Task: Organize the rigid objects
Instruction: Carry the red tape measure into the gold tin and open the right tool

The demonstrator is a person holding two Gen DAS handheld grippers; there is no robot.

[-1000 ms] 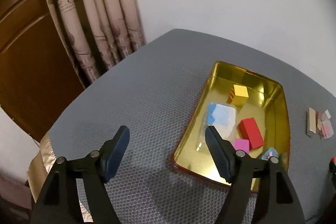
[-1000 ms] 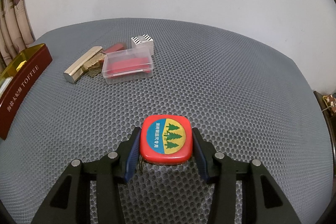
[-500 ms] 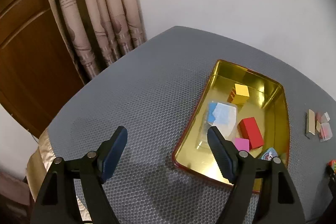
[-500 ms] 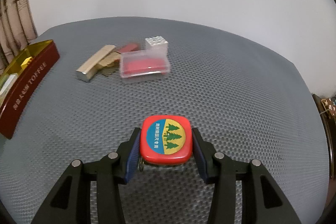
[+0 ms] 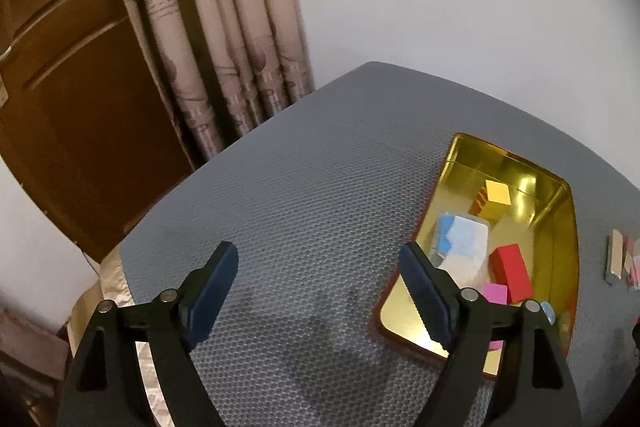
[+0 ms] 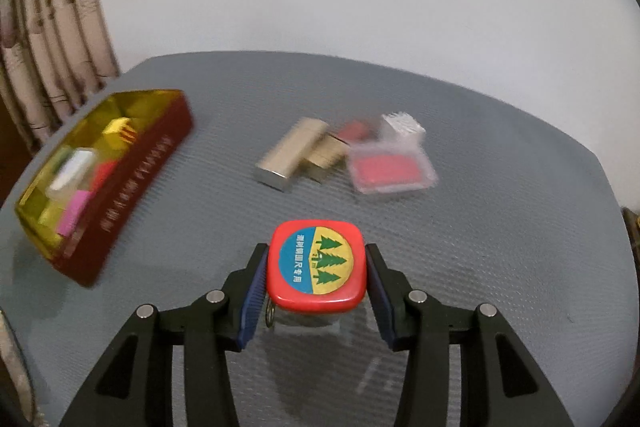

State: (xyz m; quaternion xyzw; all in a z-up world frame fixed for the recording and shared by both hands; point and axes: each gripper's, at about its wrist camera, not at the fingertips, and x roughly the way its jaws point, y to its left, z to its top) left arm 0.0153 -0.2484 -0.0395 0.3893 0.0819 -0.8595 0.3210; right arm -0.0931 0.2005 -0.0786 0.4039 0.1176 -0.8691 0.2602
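Right wrist view: right hand-held gripper pinches a red tape measure by its two sides, clear above the grey worktop; its label faces up, and the near-square body shows no clear long axis. At 12 o'clock lie a gold bar, long axis running 1 to 7 o'clock, and a clear box of red contents. At 10 o'clock stands a gold-lined tin holding coloured blocks. Nothing lies between the tape measure and the tin. Left wrist view: left hand-held gripper hangs over bare worktop, jaws opening with nothing between them, the tin at 3 o'clock.
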